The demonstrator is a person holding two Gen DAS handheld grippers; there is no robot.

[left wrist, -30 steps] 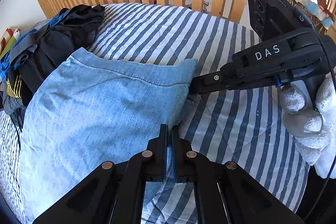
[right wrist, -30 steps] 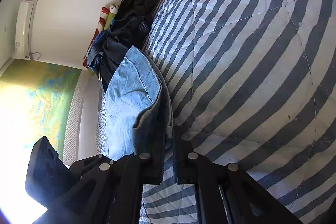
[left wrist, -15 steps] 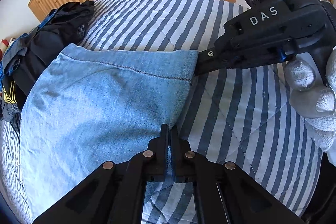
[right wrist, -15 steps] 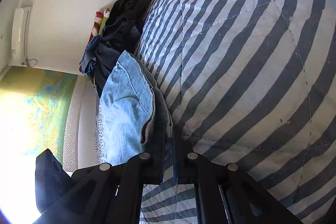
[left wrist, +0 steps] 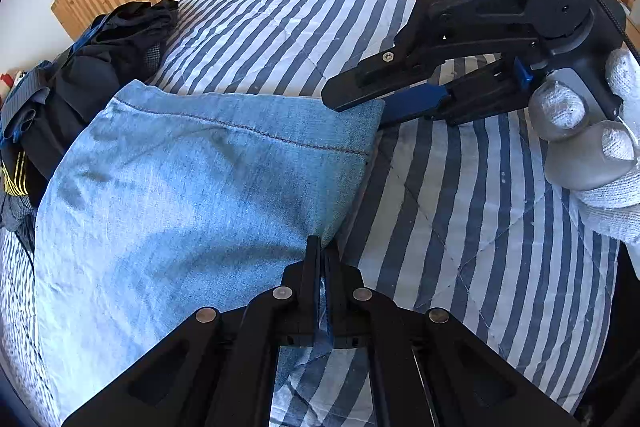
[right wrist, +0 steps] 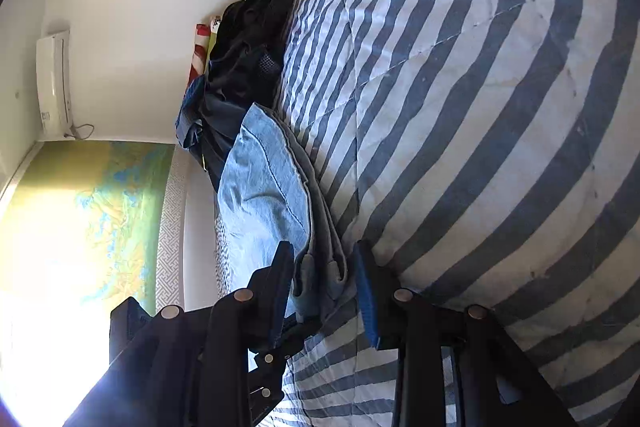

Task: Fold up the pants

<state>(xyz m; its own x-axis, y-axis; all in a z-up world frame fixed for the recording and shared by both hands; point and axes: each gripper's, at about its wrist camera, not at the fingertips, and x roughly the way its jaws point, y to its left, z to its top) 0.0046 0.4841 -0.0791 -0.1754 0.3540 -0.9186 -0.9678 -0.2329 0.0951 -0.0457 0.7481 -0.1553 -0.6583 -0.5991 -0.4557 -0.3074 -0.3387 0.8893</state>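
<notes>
Leftmost, a rumpled heap of dark clothes (left wrist: 92,67) lies on the quilted, blue-and-white striped bedspread (left wrist: 460,227), touching the folded pants (left wrist: 192,195): soft, faded light-blue denim with a stitched hem, forming a thick rectangular stack. At the denim's near right edge, the left gripper (left wrist: 322,255) is clamped tight on the cloth. Further right, the black plastic right gripper (left wrist: 360,109), held by a white knit-gloved hand (left wrist: 592,147), is opening, the stack's far corner loose between its blue-padded jaws.

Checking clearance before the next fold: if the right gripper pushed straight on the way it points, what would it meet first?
The folded jeans: their edge already lies between the opening right gripper. Beyond them sits the dark clothes pile.
</notes>
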